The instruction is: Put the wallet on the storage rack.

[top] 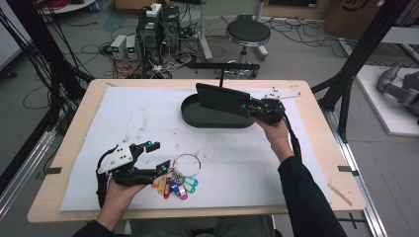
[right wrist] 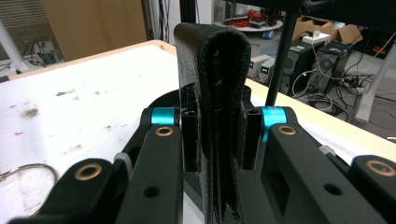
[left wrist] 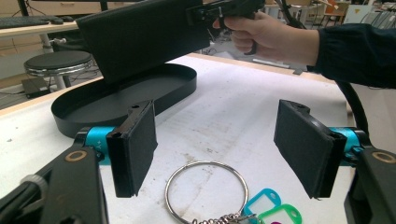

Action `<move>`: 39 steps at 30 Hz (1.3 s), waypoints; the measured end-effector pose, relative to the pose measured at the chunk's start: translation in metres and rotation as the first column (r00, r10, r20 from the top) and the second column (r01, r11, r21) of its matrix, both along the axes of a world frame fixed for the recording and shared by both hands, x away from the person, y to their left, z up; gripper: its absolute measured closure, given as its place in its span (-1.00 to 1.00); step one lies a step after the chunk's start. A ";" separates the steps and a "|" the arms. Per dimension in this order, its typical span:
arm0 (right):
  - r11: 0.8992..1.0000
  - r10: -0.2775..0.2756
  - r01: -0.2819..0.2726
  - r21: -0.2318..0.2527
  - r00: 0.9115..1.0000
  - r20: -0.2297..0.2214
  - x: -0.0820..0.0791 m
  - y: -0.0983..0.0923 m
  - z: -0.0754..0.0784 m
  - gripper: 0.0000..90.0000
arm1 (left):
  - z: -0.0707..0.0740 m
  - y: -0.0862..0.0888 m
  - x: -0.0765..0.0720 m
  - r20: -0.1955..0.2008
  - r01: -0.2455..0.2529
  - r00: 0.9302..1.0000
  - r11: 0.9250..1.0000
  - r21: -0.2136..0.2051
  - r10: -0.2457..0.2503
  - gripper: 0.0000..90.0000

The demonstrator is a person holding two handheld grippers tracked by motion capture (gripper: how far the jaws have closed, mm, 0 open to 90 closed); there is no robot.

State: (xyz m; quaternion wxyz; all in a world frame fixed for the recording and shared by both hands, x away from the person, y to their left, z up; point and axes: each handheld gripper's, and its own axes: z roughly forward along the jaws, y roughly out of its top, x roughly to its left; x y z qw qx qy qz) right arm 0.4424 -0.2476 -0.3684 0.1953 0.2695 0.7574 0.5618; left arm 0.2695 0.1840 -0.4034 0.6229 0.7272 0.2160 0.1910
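Note:
My right gripper is shut on a folded black leather wallet, holding it on edge just above a black oval tray at the middle back of the white mat. In the right gripper view the wallet stands clamped between both pads. At the front left, my left gripper is open and low over the mat. A metal key ring with several coloured tags lies just beyond its jaws. In the left gripper view the ring sits between the spread pads, untouched.
The white mat covers a wooden table. Behind the table are a round black stool, computer boxes and cables on the floor. Black frame posts rise at the right.

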 end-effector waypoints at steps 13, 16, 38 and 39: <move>1.000 -0.016 0.017 0.027 0.999 -0.033 0.021 0.005 -0.017 0.71 | 0.000 0.000 -0.001 0.000 0.002 1.000 1.000 -0.003 -0.002 -0.34; 1.000 -0.020 0.021 0.024 0.999 -0.037 0.025 0.005 -0.021 0.71 | -0.001 0.000 -0.001 -0.001 0.003 1.000 1.000 -0.006 -0.003 -0.34; 1.000 0.002 -0.002 0.011 1.000 -0.025 0.051 0.009 -0.054 0.71 | -0.002 0.002 -0.003 -0.009 0.010 1.000 1.000 -0.024 -0.010 -0.34; 1.000 0.005 -0.004 0.011 1.000 -0.022 0.051 0.009 -0.055 0.70 | -0.002 0.002 -0.003 -0.009 0.012 1.000 1.000 -0.024 -0.012 -0.34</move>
